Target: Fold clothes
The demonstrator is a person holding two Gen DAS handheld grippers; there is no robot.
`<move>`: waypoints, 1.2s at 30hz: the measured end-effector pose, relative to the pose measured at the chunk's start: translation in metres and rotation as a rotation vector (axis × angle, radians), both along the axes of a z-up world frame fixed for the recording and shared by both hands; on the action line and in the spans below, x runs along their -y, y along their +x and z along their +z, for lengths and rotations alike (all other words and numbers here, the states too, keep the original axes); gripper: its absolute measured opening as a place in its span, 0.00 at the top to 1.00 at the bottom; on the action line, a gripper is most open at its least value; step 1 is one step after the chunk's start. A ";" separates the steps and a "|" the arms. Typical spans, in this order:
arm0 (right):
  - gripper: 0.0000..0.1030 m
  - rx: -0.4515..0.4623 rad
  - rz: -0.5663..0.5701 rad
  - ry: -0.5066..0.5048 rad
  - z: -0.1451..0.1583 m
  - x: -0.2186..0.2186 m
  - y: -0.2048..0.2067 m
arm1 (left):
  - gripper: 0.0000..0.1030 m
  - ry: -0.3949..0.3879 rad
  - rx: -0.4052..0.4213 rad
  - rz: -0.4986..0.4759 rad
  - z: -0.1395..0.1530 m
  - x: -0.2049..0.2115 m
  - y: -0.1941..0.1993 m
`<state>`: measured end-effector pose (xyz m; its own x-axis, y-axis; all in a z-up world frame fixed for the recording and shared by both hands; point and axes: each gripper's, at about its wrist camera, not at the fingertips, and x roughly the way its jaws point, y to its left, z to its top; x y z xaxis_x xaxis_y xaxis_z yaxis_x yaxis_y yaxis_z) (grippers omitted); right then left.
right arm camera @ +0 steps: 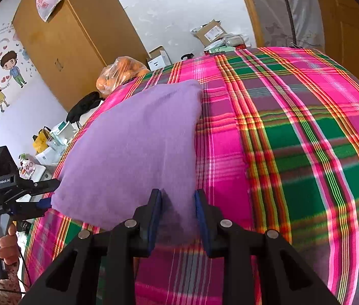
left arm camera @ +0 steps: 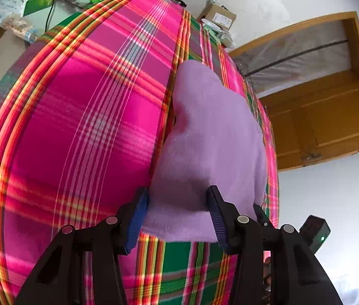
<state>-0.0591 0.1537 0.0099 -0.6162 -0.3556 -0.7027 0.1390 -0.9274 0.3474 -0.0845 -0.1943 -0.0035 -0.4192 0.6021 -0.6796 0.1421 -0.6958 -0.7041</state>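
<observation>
The left tool [left arm camera: 178, 218] has its blue pads spread, the near edge of the folded purple garment [left arm camera: 205, 147] lying between them without being pinched. The right tool [right arm camera: 178, 218] is spread more narrowly, its pads apart over the garment's near corner, gripping nothing. The garment lies flat on the pink and green plaid cloth [right arm camera: 293, 152] covering the worktop. A hand [right arm camera: 6, 244] grips the left tool's handle. Beyond the cloth sit a bag of oranges [right arm camera: 121, 73], cardboard boxes [right arm camera: 208, 34] and a wooden door [left arm camera: 331, 117].

Folded lilac fleece garment [right arm camera: 133, 147], flat on pink-green plaid cloth [right arm camera: 293, 139]
</observation>
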 end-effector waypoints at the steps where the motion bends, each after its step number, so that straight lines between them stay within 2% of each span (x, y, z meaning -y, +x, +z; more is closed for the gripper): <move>1: 0.72 -0.003 0.001 0.008 0.001 0.001 0.003 | 0.51 -0.002 0.001 0.001 0.000 -0.001 0.003; 9: 0.72 0.006 0.015 0.083 0.000 0.008 0.027 | 0.52 -0.044 0.018 -0.010 0.001 -0.009 0.027; 16: 0.72 0.014 0.032 0.091 -0.002 0.016 0.045 | 0.53 -0.135 0.007 -0.036 0.007 -0.030 0.047; 20: 0.72 0.021 0.032 0.110 -0.005 0.021 0.051 | 0.53 -0.178 -0.013 -0.037 0.011 -0.046 0.043; 24: 0.70 0.015 0.017 0.132 -0.007 0.026 0.054 | 0.52 -0.261 -0.051 -0.037 0.012 -0.055 0.051; 26: 0.68 0.007 0.019 0.165 -0.007 0.033 0.057 | 0.52 -0.307 -0.073 -0.029 0.012 -0.062 0.054; 28: 0.61 -0.002 0.030 0.200 -0.006 0.039 0.059 | 0.52 -0.365 -0.099 -0.022 0.013 -0.073 0.058; 32: 0.56 -0.009 0.043 0.290 -0.006 0.054 0.061 | 0.52 -0.482 -0.154 -0.044 0.014 -0.092 0.061; 36: 0.46 -0.011 0.066 0.348 -0.008 0.064 0.061 | 0.48 -0.514 -0.176 -0.034 0.013 -0.099 0.058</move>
<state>0.0016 0.0900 0.0019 -0.6085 -0.1353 -0.7819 0.2043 -0.9789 0.0104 -0.0262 -0.0949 0.0093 -0.5392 0.2257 -0.8114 0.0241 -0.9589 -0.2827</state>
